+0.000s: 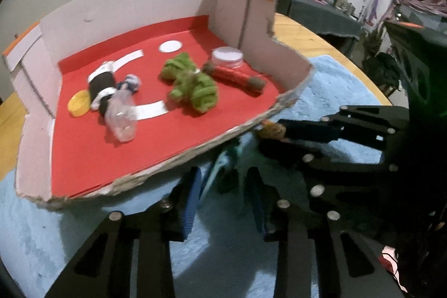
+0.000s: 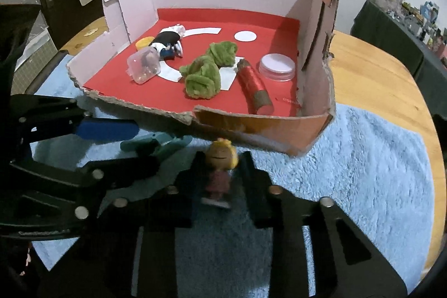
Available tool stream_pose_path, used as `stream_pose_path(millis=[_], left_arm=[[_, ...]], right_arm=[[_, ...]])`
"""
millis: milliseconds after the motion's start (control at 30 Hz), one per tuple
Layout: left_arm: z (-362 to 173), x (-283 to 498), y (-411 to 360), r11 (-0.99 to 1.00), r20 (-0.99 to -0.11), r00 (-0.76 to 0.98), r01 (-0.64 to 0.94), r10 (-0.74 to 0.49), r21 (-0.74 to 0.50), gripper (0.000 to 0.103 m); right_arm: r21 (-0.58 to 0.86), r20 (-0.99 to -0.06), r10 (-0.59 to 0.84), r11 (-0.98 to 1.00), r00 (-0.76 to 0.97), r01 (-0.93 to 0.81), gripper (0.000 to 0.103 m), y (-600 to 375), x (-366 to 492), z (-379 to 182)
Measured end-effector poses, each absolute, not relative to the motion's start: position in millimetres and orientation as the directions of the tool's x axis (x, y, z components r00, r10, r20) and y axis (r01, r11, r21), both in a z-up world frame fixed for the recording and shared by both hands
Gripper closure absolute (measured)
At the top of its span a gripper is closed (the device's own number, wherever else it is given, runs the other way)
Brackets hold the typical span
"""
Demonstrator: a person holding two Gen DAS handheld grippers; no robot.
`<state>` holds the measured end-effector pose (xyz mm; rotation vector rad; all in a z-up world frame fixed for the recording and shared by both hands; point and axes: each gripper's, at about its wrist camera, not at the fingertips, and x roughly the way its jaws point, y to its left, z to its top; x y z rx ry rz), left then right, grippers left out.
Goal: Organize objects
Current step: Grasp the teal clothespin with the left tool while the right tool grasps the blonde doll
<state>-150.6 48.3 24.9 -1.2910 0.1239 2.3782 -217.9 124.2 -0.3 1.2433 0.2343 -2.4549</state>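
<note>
2 grippers worked side by side just outside the torn front wall of a box (image 1: 195, 155), which sat on a blue rug (image 1: 69, 228); that low front edge looked like the way in for whatever was being tidied.

In the left wrist view, the left gripper (image 1: 223, 192) straddled a teal toy (image 1: 223, 161) lying on the rug beside the box; its fingers (image 1: 190, 203) stood apart on either side of the toy, and blur kept me from telling whether they touched it, so I judged it released or only closing. The right gripper (image 1: 272, 138) reached in from the right with something yellow-orange at its tip. Inside, on the red floor, lay a green plush (image 1: 192, 80), a red roll (image 1: 237, 74), a clear jar (image 1: 226, 57), a bottle (image 1: 121, 113), a black-and-white doll (image 1: 102, 83) and a yellow lid (image 1: 79, 103); 6 things already gathered, by my reading.

In the right wrist view, the right gripper (image 2: 219, 183) held a blonde figurine (image 2: 220, 166) upright between narrowly set fingers, apparently clenched on its pink body, just below the box's front wall (image 2: 237, 127); likely poised to lift it in. The left gripper (image 2: 134, 143) lay to the left with a blue finger (image 2: 109, 129) above the teal toy (image 2: 156, 145).
</note>
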Motion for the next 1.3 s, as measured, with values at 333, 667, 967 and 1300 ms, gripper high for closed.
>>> stream_pose_path(millis=[333, 667, 967, 1300], left_arm=[[22.6, -148.0, 47.7, -0.911, -0.824, -0.474, -0.395, 0.311, -0.117, 0.074], [23.5, -115.3, 17.9, -0.935, -0.826, -0.478, -0.320, 0.298, -0.152, 0.074], [29.7, -89.9, -5.5, -0.946, -0.807, -0.510, -0.270, 0.298, -0.178, 0.075], [53.9, -79.3, -14.7, -0.947, -0.763, -0.571, -0.265, 0.304, -0.179, 0.075]], right_arm=[[0.034, -0.807, -0.263, -0.914, -0.528, 0.404, 0.081, 125.6, -210.3, 0.9], [0.080, -0.799, -0.314, -0.901, -0.513, 0.427, 0.082, 112.6, -183.9, 6.3], [0.069, -0.788, -0.339, -0.878, -0.513, 0.473, 0.082, 86.5, -165.9, 15.7], [0.048, -0.765, -0.343, -0.874, -0.545, 0.483, 0.082, 77.0, -157.1, 34.9]])
